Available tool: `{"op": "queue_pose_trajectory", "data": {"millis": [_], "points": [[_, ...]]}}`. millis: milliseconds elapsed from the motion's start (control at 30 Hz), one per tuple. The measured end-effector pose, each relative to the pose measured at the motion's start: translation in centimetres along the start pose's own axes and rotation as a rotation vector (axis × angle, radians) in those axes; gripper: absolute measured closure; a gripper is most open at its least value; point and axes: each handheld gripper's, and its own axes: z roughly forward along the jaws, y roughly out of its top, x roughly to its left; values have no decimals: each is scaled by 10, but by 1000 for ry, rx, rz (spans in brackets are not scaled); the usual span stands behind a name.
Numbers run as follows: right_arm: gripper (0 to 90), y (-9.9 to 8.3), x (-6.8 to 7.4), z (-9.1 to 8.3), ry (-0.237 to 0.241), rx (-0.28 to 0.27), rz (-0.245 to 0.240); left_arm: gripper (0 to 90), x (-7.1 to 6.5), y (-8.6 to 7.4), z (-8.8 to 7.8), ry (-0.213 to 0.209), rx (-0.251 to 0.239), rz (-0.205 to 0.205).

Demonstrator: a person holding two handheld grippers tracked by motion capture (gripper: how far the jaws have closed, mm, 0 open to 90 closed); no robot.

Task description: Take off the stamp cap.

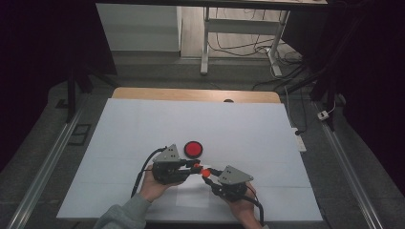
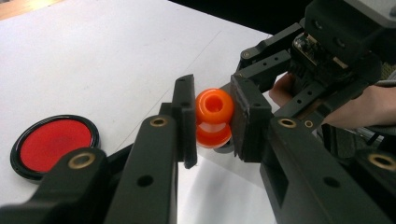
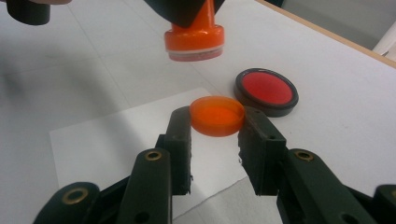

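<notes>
The left gripper (image 2: 212, 123) clamps the orange stamp (image 2: 213, 116). The right gripper (image 3: 215, 140) clamps the orange cap (image 3: 217, 115) above the worktop (image 1: 143, 124).

We are looking at a recording bench in a lab or test room, not a home: a wooden table (image 1: 196, 94) covered with a plain white sheet (image 1: 191, 129), dark curtains (image 1: 43, 43) on both sides, metal rails (image 1: 45, 164) along the floor, loose cables (image 1: 248, 47) and a power strip (image 1: 299, 139) on the grey carpet, and the legs of a bare desk (image 1: 205, 43) behind
</notes>
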Motion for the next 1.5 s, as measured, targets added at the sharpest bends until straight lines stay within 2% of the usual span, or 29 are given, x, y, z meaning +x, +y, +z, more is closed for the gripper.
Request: {"op": "queue_pose_trajectory", "data": {"millis": [233,467,633,900,1100,1500], "points": [[646,-2,-4,-5,-10,-11,12,725,2,0,-1,-4,0,1],[646,-8,-16,-17,-52,-17,50,724,3,-1,-1,-9,-2,-5],[646,-11,-21,-24,-59,-25,61,724,5,-1,-2,-10,4,-7],[646,-21,-35,-46,-109,-25,99,724,8,-2,-2,16,20,-10],[646,-31,-46,-64,-152,-6,107,724,11,-2,-4,39,31,-10],[645,-49,-65,-103,-223,-12,145,723,11,-1,-7,73,29,-1]]}}
